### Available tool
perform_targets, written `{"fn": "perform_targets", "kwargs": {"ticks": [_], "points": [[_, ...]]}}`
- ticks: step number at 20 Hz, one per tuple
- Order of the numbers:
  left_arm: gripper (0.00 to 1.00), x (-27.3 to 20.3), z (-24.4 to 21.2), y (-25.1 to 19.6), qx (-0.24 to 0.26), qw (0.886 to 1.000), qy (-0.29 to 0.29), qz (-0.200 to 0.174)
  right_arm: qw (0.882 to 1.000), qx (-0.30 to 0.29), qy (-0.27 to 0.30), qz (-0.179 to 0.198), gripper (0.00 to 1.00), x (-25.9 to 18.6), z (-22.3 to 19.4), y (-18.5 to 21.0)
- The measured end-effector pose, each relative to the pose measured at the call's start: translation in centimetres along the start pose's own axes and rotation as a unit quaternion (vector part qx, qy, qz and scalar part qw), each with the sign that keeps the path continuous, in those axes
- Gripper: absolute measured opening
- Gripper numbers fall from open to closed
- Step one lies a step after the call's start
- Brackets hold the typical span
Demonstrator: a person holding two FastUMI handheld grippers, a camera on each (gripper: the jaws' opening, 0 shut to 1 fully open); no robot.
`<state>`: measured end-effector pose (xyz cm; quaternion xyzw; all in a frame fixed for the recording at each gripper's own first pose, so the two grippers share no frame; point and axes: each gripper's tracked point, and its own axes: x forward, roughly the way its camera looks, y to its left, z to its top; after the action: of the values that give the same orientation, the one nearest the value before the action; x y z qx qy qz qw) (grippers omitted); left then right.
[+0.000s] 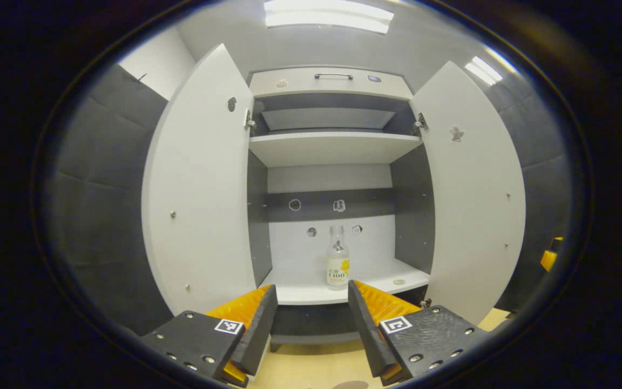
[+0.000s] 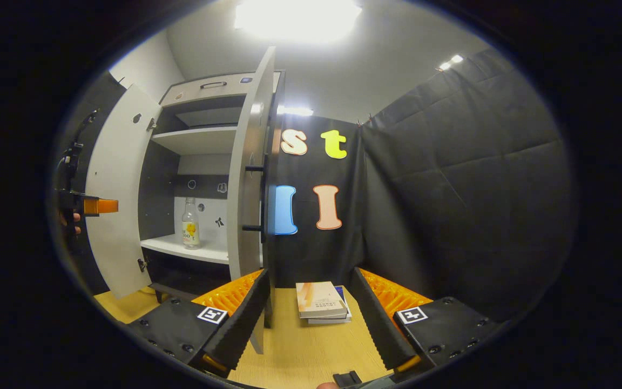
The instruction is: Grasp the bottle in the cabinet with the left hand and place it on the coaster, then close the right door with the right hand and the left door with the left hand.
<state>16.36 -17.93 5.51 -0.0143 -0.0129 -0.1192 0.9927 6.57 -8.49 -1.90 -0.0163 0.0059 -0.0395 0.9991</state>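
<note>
Fingers of the left gripper (image 1: 312,302) stand wide apart in the left gripper view, and we see nothing held between them; beyond their gap the bottle (image 1: 337,262) stands upright near the front edge of the lower shelf (image 1: 300,292) in the cabinet (image 1: 328,81), well apart from the tips. Both the left door (image 1: 203,183) and the right door (image 1: 473,189) hang open. In the right gripper view the right gripper (image 2: 309,297) is likewise spread and empty, books (image 2: 322,301) stacked on the wooden table (image 2: 300,351) beyond its gap. We cannot read the bottle's label, and the dark shape cut off at the left view's bottom edge stays unclear.
</note>
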Motion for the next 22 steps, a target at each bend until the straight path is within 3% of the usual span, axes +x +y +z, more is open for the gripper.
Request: {"fn": "perform_targets", "kwargs": {"ticks": [22], "points": [[0.76, 20.8, 0.5, -4.3, -0.024, 0.996, -0.011, -0.088, 0.989, -0.006, 0.012, -0.150, 0.98, 2.8, -1.0, -4.4]]}}
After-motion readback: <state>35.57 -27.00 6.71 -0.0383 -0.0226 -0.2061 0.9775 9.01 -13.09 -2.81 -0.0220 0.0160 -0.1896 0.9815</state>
